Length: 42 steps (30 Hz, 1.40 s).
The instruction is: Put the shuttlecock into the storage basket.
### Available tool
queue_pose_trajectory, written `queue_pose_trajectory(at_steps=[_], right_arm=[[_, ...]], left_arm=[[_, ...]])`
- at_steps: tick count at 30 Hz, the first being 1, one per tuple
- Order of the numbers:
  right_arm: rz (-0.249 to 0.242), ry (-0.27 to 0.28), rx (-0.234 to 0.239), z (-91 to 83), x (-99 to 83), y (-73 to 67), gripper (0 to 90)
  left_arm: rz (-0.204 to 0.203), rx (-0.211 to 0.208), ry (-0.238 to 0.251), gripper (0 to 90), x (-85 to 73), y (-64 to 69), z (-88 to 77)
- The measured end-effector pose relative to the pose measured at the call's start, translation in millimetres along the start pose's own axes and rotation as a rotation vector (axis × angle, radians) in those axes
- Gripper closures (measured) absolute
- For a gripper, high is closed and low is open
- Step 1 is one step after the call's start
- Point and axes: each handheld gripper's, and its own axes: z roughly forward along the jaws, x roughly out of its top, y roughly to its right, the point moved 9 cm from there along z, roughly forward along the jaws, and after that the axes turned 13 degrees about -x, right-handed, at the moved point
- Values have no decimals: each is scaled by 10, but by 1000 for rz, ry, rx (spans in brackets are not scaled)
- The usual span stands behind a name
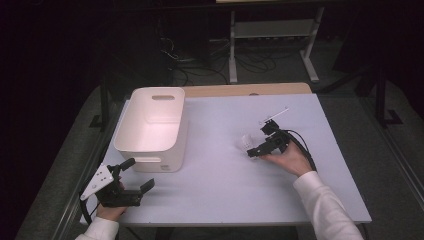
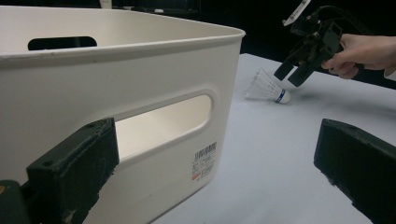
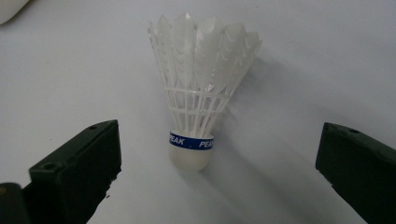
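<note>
While both tools gape empty, the shuttlecock (image 3: 198,93) band reads "PEAK".

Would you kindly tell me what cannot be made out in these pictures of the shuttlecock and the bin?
- The white bin: its floor near the front wall is hidden in the high view by that wall.
- The label on the bin: print too small to read in the left gripper view.
- The shuttlecock: a faint pale blur in the high view.
- The blue band: its wording curves out of sight in the right gripper view.
</note>
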Motion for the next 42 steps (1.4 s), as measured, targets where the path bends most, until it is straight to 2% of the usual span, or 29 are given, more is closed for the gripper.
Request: queue_pose_trajectory(at_steps=[7,9,10,12,14,15,16,19,21,25,27,29,35,37,39,42], right_arm=[[-4,-22,9,43,-21,-23,1],[-3,-17,30,42,-19,-40,63],[1,-14,43,39,-15,-50,65],[8,-18,41,40,-13,-52,110],[26,-28,59,42,-18,-61,134],[31,-36,63,43,-27,-67,177],[31,-36,63,43,-27,-67,177],[30,-29,72,32,-26,-73,273],[24,-33,60,27,-29,-74,310],[6,-39,69,26,-39,-92,397],[4,-47,55,46,-50,-87,423],[4,-46,68,44,-52,-104,455],[-15,-40,56,51,-46,-126,535],[-19,-45,65,50,-52,-135,580],[-18,-55,55,58,-62,-126,628],[-18,-60,55,57,-71,-128,639]], left_arm=[[0,-1,0,0,0,0,0],[0,-1,1,0,1,1,1],[0,-1,1,0,1,2,0],[-1,-1,1,0,2,3,-1],[-1,-1,2,0,2,5,-1],[1,0,-1,0,1,4,-6],[-4,-1,9,0,9,9,1],[-3,-2,10,0,9,9,0],[-3,-2,8,0,8,9,0],[-3,-2,10,0,9,10,0],[-4,-2,9,0,9,9,-1],[-3,-3,10,0,9,11,0],[-4,-4,8,0,7,12,-1],[-5,-4,8,0,7,12,0],[-5,-5,9,0,8,13,-1],[-2,-7,8,0,9,14,0]])
